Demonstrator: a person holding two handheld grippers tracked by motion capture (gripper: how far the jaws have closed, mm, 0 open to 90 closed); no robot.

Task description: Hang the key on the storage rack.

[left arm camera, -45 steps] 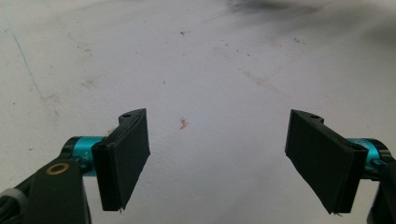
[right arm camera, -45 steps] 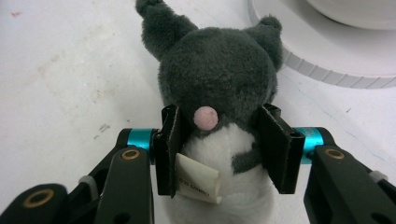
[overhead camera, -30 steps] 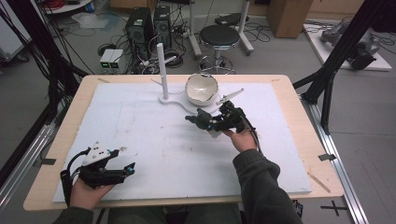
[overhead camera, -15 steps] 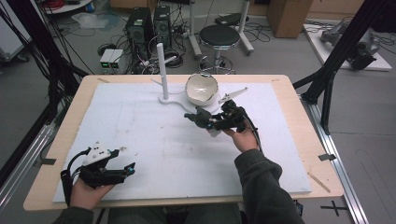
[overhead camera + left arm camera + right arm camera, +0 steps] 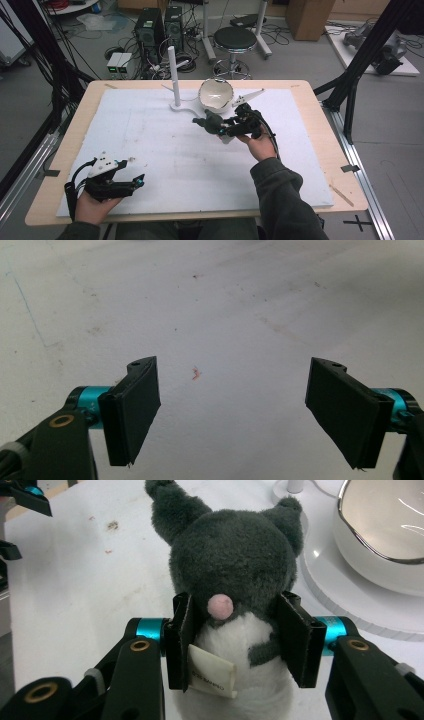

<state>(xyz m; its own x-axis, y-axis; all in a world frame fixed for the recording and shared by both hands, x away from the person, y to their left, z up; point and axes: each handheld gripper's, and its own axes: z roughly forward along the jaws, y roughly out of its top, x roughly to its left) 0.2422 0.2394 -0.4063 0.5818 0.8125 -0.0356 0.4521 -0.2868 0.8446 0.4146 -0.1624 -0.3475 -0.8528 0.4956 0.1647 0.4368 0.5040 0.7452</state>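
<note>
Plush toy [image 5: 235, 575]: dark grey head with two ears, pink spot, white belly, small white label at one side. Clamped at the body between both pads of the right gripper [image 5: 239, 640], above the white mat [image 5: 150, 150], just beside the white bowl [image 5: 385, 530]. Left gripper [image 5: 240, 410]: spread wide, nothing between, near the mat's front-left corner.

The right gripper [image 5: 235, 640] clamps a grey and white plush toy [image 5: 235, 565] at its middle, one black jaw pressed into each side. The toy's ears point toward 12 o'clock, a pink nub sits at its centre, and a small white label [image 5: 212, 677] hangs at 7 o'clock. A white bowl [image 5: 385, 525] with a silver rim sits at 2 o'clock on a white plate [image 5: 350, 602]. The white table cover [image 5: 75, 580] spreads toward 9 o'clock.
</note>
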